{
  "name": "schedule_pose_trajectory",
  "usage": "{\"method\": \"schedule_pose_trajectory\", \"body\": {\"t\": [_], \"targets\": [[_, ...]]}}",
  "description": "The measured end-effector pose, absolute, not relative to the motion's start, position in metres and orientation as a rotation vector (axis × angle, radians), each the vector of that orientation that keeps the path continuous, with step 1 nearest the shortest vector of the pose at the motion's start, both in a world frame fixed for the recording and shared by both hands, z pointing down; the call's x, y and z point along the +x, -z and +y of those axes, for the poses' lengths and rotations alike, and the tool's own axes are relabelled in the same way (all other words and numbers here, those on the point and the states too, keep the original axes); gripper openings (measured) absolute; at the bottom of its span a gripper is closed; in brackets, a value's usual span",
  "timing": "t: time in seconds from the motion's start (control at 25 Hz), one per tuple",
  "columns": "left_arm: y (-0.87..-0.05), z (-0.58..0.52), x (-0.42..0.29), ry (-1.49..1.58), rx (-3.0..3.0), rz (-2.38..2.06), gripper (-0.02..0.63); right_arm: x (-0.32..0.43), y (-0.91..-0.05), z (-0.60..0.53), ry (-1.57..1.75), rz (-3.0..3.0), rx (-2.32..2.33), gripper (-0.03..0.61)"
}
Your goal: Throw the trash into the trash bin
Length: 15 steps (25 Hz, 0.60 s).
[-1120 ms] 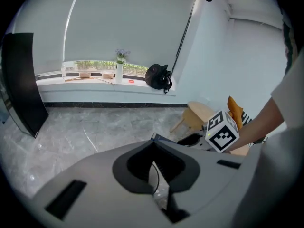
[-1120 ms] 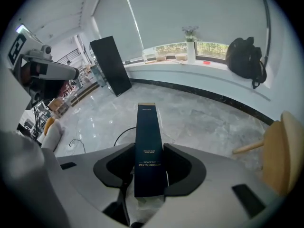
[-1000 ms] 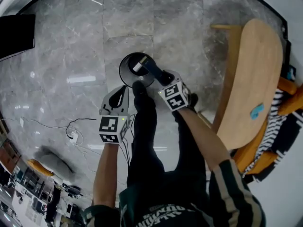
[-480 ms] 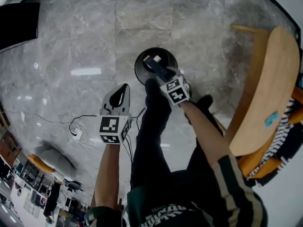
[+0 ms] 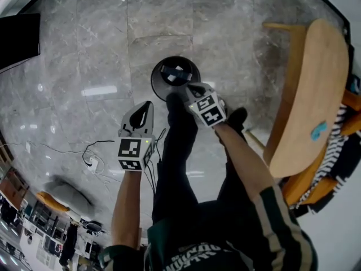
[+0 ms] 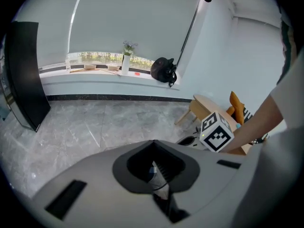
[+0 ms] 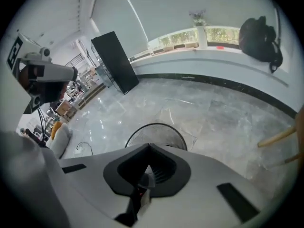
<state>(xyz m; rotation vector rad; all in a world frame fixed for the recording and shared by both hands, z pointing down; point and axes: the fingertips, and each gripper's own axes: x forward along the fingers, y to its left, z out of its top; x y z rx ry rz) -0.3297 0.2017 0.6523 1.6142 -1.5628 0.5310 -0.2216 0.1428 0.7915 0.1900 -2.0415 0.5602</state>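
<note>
The black round trash bin (image 5: 175,78) stands on the grey marble floor. A dark piece of trash with a white patch (image 5: 175,72) lies inside it. My right gripper (image 5: 189,87) hangs over the bin's near rim. Its jaws have just been closing and now stand shut with nothing between them. The right gripper view shows those shut jaws (image 7: 146,174) with the bin (image 7: 154,135) just beyond. My left gripper (image 5: 148,104) hovers left of the bin, over bare floor. Its jaws (image 6: 155,168) look shut and empty.
A wooden table (image 5: 307,95) stands to the right, with orange and striped seating (image 5: 333,168) behind it. A cable with a plug (image 5: 90,161) lies on the floor at the left. The person's dark legs and shoe (image 5: 177,103) reach up to the bin.
The right gripper held the dark trash over the bin in the earlier frames. Now the trash lies in the bin and the jaws are shut and empty. Both grippers have sunk a little.
</note>
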Motion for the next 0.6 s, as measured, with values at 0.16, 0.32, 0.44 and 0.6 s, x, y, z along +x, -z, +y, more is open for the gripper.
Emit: {"method": "schedule_pose_trajectory", "body": {"t": [0.16,0.32,0.44,0.6], "targets": [[-0.643,0.188,-0.303,-0.549,1.655,-1.505,0.0,-0.206,-0.758,0.123,-0.604,-2.089,0.274,0.0],[-0.633,0.157,-0.273,-0.561,1.731,-1.468,0.0,-0.177,-0.729,0.093,-0.627,-2.129,0.375,0.0],[-0.614,0.13,-0.24,-0.581,1.794,-1.436,0.0,-0.142,-0.698,0.072,-0.65,-2.16,0.452,0.0],[-0.595,0.102,-0.192,-0.602,1.846,-1.392,0.0,-0.088,-0.666,0.047,-0.662,-2.178,0.541,0.0]]}}
